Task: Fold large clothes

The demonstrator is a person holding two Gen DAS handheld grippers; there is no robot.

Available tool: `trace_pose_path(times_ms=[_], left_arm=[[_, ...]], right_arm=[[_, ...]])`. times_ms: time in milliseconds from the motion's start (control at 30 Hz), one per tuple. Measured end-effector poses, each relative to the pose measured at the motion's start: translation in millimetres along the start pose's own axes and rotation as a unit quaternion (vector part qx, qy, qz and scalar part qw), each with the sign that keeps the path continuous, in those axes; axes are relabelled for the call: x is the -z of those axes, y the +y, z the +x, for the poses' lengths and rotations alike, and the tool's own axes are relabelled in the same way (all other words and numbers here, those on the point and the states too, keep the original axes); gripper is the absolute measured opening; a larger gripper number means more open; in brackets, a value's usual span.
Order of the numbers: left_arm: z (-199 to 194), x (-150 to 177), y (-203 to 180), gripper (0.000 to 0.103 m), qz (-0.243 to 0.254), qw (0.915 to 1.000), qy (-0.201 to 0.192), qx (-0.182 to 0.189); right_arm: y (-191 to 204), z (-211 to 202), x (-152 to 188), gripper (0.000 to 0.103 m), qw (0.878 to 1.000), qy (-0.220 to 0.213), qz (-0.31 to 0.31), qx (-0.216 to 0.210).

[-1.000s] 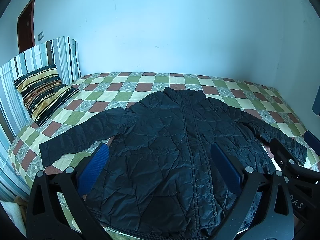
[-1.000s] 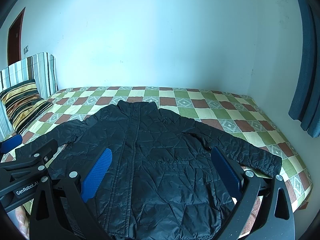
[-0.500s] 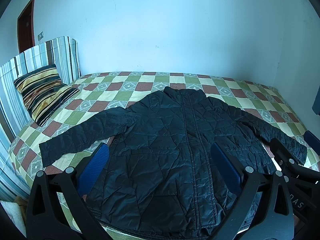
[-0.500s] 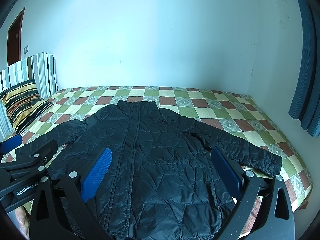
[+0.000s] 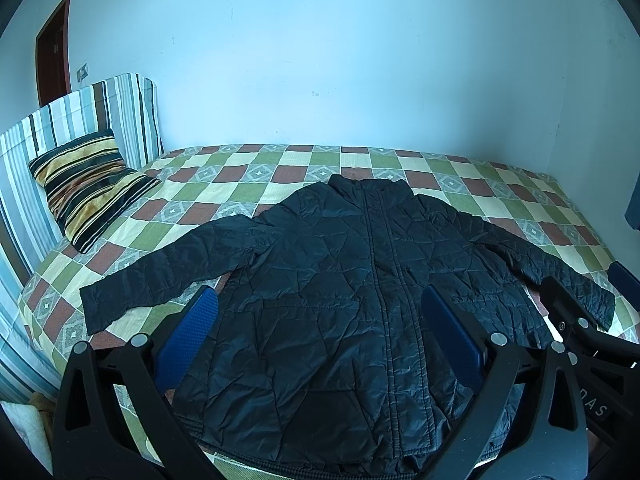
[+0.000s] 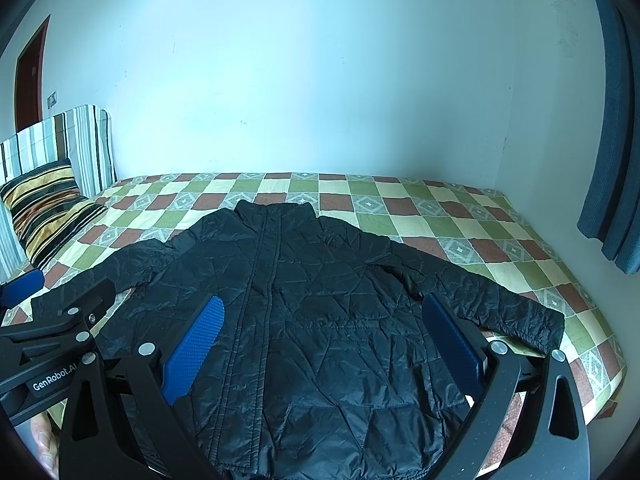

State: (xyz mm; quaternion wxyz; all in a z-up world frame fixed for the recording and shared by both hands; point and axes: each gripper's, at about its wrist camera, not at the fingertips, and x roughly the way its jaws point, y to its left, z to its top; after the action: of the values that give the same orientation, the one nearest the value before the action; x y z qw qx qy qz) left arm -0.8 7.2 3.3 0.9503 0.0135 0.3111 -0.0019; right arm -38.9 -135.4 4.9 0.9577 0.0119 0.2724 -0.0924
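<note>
A black quilted jacket [image 5: 360,280] lies flat, front up and zipped, on the checked bed cover [image 5: 248,192], collar toward the far wall and both sleeves spread out to the sides. It also shows in the right wrist view [image 6: 304,304]. My left gripper [image 5: 320,320] is open and empty, held above the jacket's hem near the bed's front edge. My right gripper [image 6: 320,332] is open and empty, also above the hem. Each gripper's body shows at the edge of the other's view.
A striped pillow [image 5: 88,184] leans on a striped headboard [image 5: 80,116] at the left. A pale wall runs behind the bed. A dark blue curtain [image 6: 612,140] hangs at the right. A brown door [image 5: 52,48] stands at the far left.
</note>
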Motion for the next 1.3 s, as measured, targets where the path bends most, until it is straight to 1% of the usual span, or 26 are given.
trace_pose_path(times_ms=[900,1300], left_arm=[[-4.4,-3.4,7.7,0.101,-0.001,1.0,-0.002,0.0],[-25.6,3.4,8.7,0.101,-0.002,0.9999,-0.015,0.0]], right_arm=[[-0.6,-9.5,-3.8,0.098,1.0,-0.007,-0.001,0.001],[-0.3,-29.2,1.6,0.098,1.0,-0.02,-0.004,0.004]])
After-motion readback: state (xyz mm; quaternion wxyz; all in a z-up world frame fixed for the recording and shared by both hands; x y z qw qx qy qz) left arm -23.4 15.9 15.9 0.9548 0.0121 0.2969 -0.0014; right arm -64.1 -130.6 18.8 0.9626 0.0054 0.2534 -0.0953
